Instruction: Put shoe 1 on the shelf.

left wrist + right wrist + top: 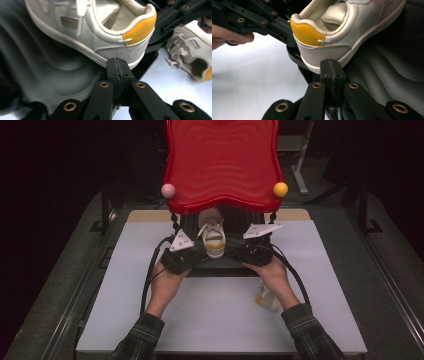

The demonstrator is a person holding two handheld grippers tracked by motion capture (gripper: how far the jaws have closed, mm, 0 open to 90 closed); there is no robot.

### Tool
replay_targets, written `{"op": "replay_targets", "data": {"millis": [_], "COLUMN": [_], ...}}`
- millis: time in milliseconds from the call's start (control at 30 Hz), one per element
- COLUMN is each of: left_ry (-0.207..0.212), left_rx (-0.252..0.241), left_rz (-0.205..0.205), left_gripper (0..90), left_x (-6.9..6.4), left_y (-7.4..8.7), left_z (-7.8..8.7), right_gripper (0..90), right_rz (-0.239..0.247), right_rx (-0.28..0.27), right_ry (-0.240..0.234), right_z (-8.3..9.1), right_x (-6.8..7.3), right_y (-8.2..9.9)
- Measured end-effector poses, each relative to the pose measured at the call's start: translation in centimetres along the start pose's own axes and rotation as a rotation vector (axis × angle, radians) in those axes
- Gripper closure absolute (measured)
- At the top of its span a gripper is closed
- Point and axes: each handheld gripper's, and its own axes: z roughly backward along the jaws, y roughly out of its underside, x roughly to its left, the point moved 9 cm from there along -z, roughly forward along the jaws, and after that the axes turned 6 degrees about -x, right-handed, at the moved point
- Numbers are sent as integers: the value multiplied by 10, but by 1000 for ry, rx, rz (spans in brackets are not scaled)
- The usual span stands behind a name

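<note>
Left gripper view adds a second shoe [192,57] lying nearby.

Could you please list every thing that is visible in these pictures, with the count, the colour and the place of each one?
Shoe on tray: 1, cream white with a yellow heel tab, heel toward the person, between the two grippers.
Second shoe: 1, same colours, on the table beside the right forearm.
Black tray: 1, black with a wavy surface, under the first shoe.
Red tray: 1, red, wavy, standing raised behind the shoe.
Balls: 2, pink at the red tray's left corner, yellow at its right corner.
Table: 1, pale grey top.
Left gripper: 1, black, fingers shut, at the shoe's heel.
Right gripper: 1, black, fingers shut, at the heel's other side.
Sleeves: 2, dark plaid, bottom edge.
</note>
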Motion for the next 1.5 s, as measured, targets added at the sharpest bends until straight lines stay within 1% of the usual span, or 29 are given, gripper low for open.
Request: {"op": "replay_targets", "data": {"millis": [67,100,133,233,267,300,333,367,400,467,500,567,700,733,833,867,933,1033,1133,1267,1333,1400,1433,1467,1500], "left_ry": [6,17,17,55,55,84,93,93,100,91,86,87,74,75,58,58,58,58,55,59,60,55,61,66,75], "left_rx": [-10,-14,-14,-8,-8,-21,-28,-28,-42,-41,-49,-50,-43,-42,-43,-45,-42,-41,-41,-33,-31,-29,-26,-24,-18], "left_rz": [10,21,21,-5,-5,-21,-17,-17,-24,-29,-26,-20,-27,-24,-21,-11,-10,-4,-2,4,13,10,7,11,5], "left_gripper": [900,896,894,892,887,887,884,883,881,880,880,897,899,900,900,900,900,900,900,900,895,867,863,856,848], "left_x": [1,-1,-1,-11,-11,-18,-21,-21,-24,-24,-23,-21,-17,-16,-12,-11,-11,-9,-6,-6,-6,-7,-7,-9,-10], "left_y": [1,2,2,1,1,-2,-4,-4,-8,-10,-11,-11,-10,-11,-12,-12,-11,-11,-12,-9,-8,-7,-6,-5,-3], "left_z": [2,3,3,9,9,10,9,9,6,3,1,0,1,1,-1,-2,-3,-8,-10,-12,-11,-9,-7,-5,-3], "right_gripper": [896,896,896,896,896,896,896,896,896,896,896,896,896,896,896,896,896,896,895,894,893,894,894,894,895], "right_rz": [-2,-1,-1,-1,-1,-3,-3,-5,-10,-12,-12,-8,-21,-22,-38,-44,-60,-55,-51,-36,-20,-16,-10,-17,-17], "right_rx": [-2,-4,-4,-12,-12,-15,-15,-16,-17,-20,-21,-18,-24,-27,-38,-39,-33,-30,-24,-9,-11,-11,-8,-4,1], "right_ry": [-9,-12,-12,-19,-19,-22,-22,-22,-23,-26,-26,-19,-11,-6,-4,-1,-1,7,8,2,-1,-5,-6,-8,-9], "right_z": [-2,-2,-2,-3,-3,-3,-3,-3,-3,-3,-3,-4,-8,-9,-12,-13,-16,-17,-14,-7,-1,4,7,9,12], "right_x": [1,1,1,3,3,3,3,3,3,3,3,3,1,0,-3,-4,-6,-8,-7,-3,0,3,3,4,4], "right_y": [-1,-1,-1,-3,-3,-4,-4,-4,-4,-4,-4,-4,-5,-5,-6,-6,-5,-5,-5,-4,-5,-5,-5,-4,-3]}}
